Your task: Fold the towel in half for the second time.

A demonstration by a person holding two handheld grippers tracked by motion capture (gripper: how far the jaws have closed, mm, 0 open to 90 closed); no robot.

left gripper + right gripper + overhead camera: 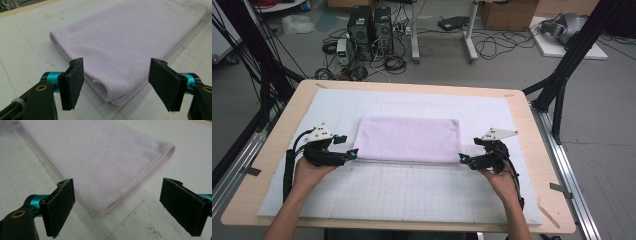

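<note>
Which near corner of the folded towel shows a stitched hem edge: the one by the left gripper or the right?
The corner by the right gripper: the lilac towel ends there in a stitched hem, while the other corner shows a rounded fold.

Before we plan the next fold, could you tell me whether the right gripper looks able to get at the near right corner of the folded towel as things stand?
Probably yes. The right gripper is open, its jaws either side of the towel corner just ahead, with bare mat between them.
</note>
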